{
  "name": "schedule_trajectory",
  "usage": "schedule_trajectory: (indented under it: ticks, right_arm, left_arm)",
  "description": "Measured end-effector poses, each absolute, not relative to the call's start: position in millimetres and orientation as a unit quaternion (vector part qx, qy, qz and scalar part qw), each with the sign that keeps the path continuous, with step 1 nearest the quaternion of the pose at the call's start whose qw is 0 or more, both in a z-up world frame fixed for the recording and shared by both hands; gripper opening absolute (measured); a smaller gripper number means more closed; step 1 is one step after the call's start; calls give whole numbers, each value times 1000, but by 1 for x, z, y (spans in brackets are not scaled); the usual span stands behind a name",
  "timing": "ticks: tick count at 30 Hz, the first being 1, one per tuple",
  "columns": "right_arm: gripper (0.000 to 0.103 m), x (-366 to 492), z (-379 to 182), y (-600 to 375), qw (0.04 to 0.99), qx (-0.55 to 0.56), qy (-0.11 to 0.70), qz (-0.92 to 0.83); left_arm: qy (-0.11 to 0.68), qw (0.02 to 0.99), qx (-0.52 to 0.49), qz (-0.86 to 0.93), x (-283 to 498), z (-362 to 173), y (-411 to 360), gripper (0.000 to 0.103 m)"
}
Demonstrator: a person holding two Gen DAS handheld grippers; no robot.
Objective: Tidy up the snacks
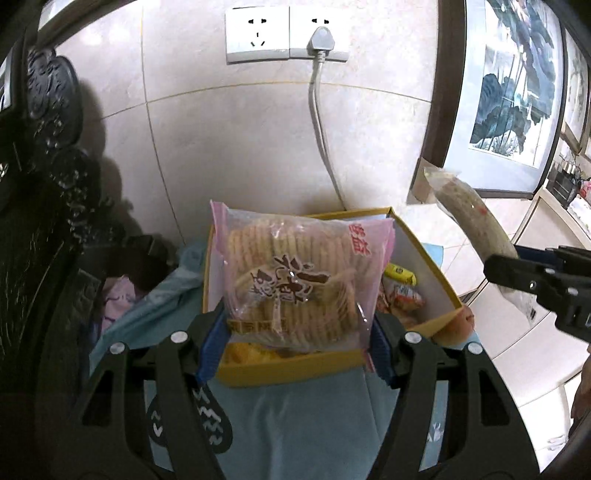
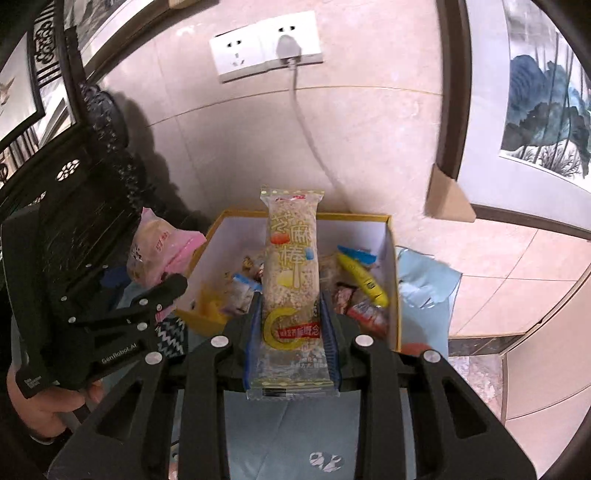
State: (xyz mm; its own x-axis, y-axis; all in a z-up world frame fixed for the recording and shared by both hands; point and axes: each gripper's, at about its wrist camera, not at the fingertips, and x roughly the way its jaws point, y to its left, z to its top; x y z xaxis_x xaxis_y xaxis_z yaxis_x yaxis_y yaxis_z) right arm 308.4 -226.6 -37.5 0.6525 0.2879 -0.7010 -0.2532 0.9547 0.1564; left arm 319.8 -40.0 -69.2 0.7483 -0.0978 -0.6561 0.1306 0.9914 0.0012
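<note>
My left gripper (image 1: 297,332) is shut on a pink bag of round rice crackers (image 1: 295,273), its blue pads pressing the bag's lower sides. The bag hangs above an open yellow box (image 1: 417,266) with small wrapped snacks inside. My right gripper (image 2: 290,317) is shut on a long clear sesame-stick packet (image 2: 291,266), which stands upright over the same box (image 2: 354,216). Each wrist view shows the other tool: the right gripper (image 1: 513,262) with its sesame-stick packet (image 1: 469,210) at the right, the left gripper (image 2: 144,280) with the pink bag (image 2: 159,251) at the left.
The box rests on a light blue cloth (image 1: 295,424) against a tiled wall with sockets (image 1: 288,33) and a plugged cable (image 1: 321,122). Dark carved furniture (image 1: 44,184) stands left, a framed painting (image 1: 517,92) and a cardboard box (image 2: 447,199) right. A hand (image 2: 48,410) grips the left tool.
</note>
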Motion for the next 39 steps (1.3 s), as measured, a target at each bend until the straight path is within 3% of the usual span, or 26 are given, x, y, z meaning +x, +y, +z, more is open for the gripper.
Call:
schedule_trajectory:
  ticks: [19, 20, 23, 24, 34, 39]
  right_arm:
    - [30, 338, -45, -229, 911, 15, 387, 140]
    - [30, 340, -46, -229, 910, 17, 389, 142]
    - [35, 349, -56, -231, 902, 25, 410, 134]
    - [39, 350, -59, -235, 901, 33, 414, 128]
    - [39, 333, -69, -240, 896, 43, 426, 120]
    - [50, 300, -77, -230, 893, 47, 427, 137]
  left_arm:
    - [360, 931, 36, -58, 355, -82, -44, 66]
    - [356, 932, 40, -60, 357, -82, -45, 69]
    - [369, 927, 42, -56, 370, -86, -49, 101]
    - [383, 921, 43, -48, 379, -90, -48, 101]
    - [416, 909, 28, -33, 356, -103, -25, 101]
    - [421, 906, 34, -44, 304, -112, -25, 101]
